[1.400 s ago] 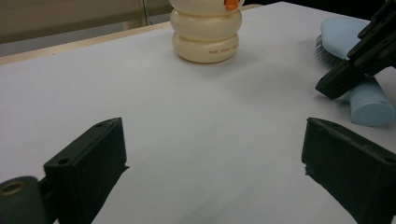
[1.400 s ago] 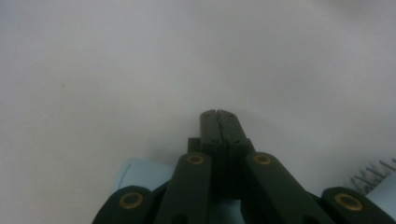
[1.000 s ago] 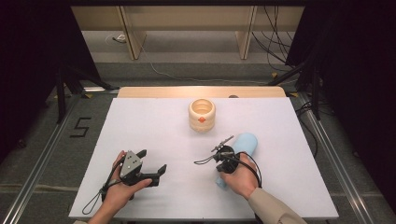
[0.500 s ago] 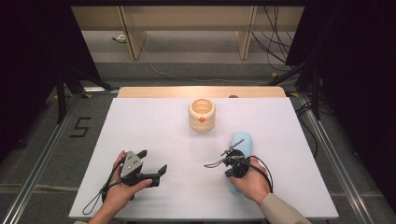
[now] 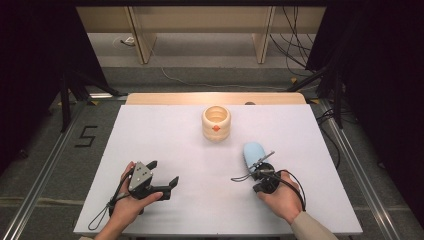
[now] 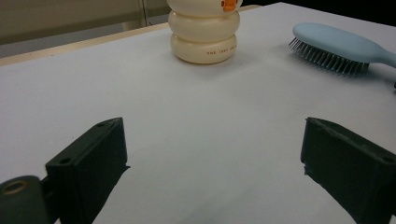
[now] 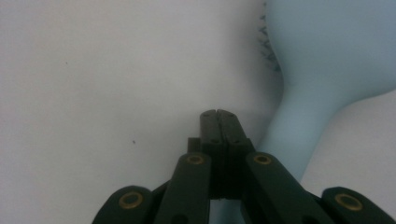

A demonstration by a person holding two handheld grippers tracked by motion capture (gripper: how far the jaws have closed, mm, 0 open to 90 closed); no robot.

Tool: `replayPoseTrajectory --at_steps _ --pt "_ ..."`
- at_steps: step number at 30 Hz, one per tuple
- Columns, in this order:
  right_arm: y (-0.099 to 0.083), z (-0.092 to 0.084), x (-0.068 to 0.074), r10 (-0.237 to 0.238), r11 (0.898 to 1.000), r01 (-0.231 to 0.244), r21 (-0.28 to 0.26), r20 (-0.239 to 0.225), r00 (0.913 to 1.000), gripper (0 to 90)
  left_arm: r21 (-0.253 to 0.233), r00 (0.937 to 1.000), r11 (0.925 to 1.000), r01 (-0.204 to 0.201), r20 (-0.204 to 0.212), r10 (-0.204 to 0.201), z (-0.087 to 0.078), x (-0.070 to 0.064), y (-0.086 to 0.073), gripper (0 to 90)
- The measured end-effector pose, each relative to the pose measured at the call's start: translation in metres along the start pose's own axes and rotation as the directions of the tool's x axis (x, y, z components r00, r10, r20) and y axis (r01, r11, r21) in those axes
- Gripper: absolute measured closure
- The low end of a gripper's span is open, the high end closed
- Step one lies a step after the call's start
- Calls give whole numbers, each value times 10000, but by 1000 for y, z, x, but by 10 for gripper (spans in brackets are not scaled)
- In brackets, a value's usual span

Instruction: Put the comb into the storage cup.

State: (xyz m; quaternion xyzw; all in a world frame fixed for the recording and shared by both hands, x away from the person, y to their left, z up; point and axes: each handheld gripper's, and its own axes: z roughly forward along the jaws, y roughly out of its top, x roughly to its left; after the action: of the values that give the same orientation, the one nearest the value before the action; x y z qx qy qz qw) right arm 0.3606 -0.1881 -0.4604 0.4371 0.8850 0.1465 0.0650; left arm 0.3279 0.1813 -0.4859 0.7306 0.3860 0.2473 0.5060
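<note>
The light blue hairbrush (image 5: pixel 252 151) lies on the white table (image 5: pixel 165 135), bristles down, to the right of the cream ribbed jar (image 5: pixel 216 122). The right gripper (image 7: pixel 218 113) is just beside its handle, jaws fully closed with nothing between them. The left gripper (image 5: pixel 162 175) rests on the table with jaws wide open and empty. The jar has small dark print, too small to read fully.

Recording lab or test rig. White rectangular table top (image 5: pixel 165 145) on a pale wooden board, flanked left and right by black curtains (image 5: pixel 35 60); grey carpeted floor (image 5: pixel 200 80) with loose black cables (image 5: pixel 295 45), metal floor rails (image 5: pixel 45 165), black numeral "5" (image 5: pixel 86 136) marked near left.
</note>
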Motion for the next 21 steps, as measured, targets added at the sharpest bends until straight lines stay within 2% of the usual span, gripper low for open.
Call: replayPoseTrajectory --at_steps 9,21 --pt "-13 -6 -14 447 9989 -448 117 113 9989 900 -9 10000 10000 3 -1 -3 0 0 0 68" --pt "-20 -9 -27 739 9971 -742 160 147 9972 900 -25 10000 10000 8 -15 -8 -1 0 0 68"
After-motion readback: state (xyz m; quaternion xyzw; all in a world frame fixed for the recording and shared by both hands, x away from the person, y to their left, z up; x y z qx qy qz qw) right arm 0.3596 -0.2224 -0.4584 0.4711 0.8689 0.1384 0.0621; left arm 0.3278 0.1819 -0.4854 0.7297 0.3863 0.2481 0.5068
